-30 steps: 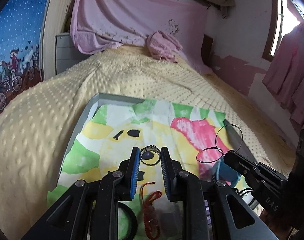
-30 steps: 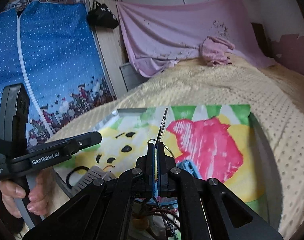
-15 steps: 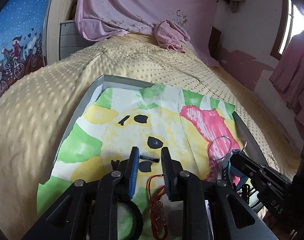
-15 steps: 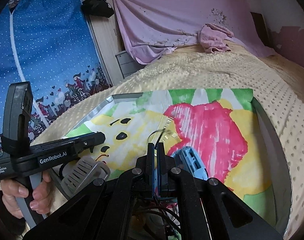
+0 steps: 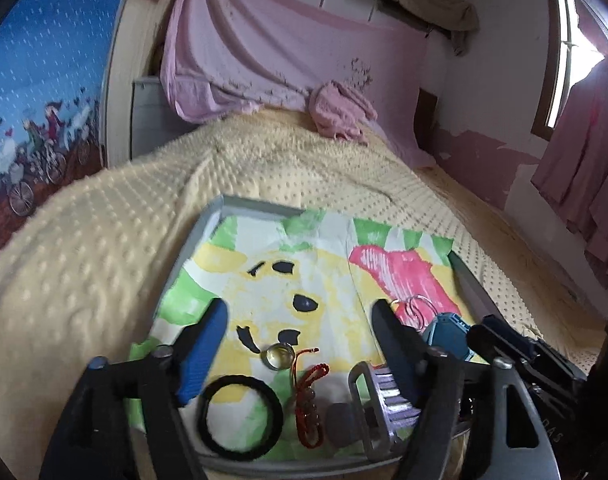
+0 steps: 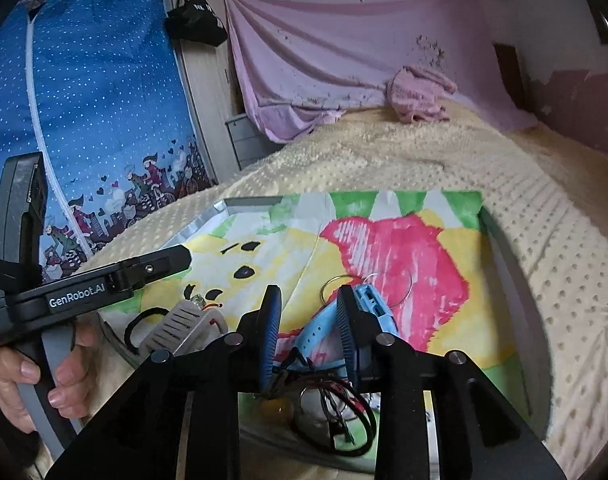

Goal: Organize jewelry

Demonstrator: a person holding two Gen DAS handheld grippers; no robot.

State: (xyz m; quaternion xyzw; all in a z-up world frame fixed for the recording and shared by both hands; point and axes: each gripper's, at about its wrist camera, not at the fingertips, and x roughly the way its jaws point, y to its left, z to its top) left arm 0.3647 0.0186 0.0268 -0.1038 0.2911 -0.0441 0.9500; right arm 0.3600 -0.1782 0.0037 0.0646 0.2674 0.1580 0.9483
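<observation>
While I hold both tools over the bumpy yellow bedspread [image 5: 115, 240], the shallow grey tray [image 5: 259, 207] lies on it, lined with a painted paper sheet of yellow, green and pink [image 5: 316, 280]. My left gripper [image 5: 297, 334] stands wide open with nothing between its blue pads; my right gripper [image 6: 308, 320] is parted about halfway and also grips nothing, though the light blue watch band [image 6: 368, 300] lies just beyond and partly behind its right finger. Near the tray's front edge, in the left view, a black hair-tie ring [image 5: 241, 418] lies flat, and right of it a grey ribbed hair clip [image 5: 378, 404]. Between them runs a red beaded cord bracelet [image 5: 310, 392], its thin end touching a small clear-stoned metal ring [image 5: 279, 356] on the yellow paint. Two thin wire hoops [image 6: 368, 286] rest on the pink patch beside the watch band. At the tray's near right corner, a tangle of dark cords [image 6: 336, 412] sits under my right tool.
</observation>
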